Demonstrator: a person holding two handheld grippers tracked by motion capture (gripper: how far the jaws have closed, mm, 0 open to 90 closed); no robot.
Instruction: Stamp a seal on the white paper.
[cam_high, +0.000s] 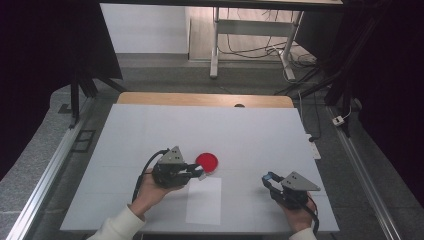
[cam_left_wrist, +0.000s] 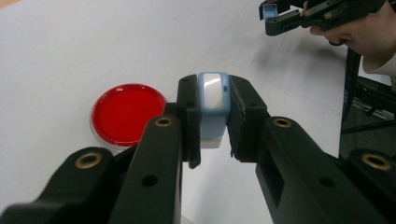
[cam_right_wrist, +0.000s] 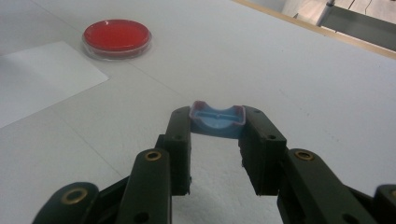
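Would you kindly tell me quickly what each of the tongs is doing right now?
Left tongs: closed on a light-blue and white rounded plastic piece, beside the red round dish.
Right tongs: closed on a small blue plastic cap.

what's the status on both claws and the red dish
Left claw shut on pale blue-and-white block, beside red dish. Right claw shut on blue cap, raised off table. White paper sheet lies near dish; nothing blocking.

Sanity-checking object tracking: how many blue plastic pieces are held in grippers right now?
2. A blue-and-white piece is clamped upright in the left gripper, beside the red dish. A blue cap-like piece sits between the right gripper's fingertips, above the white table.
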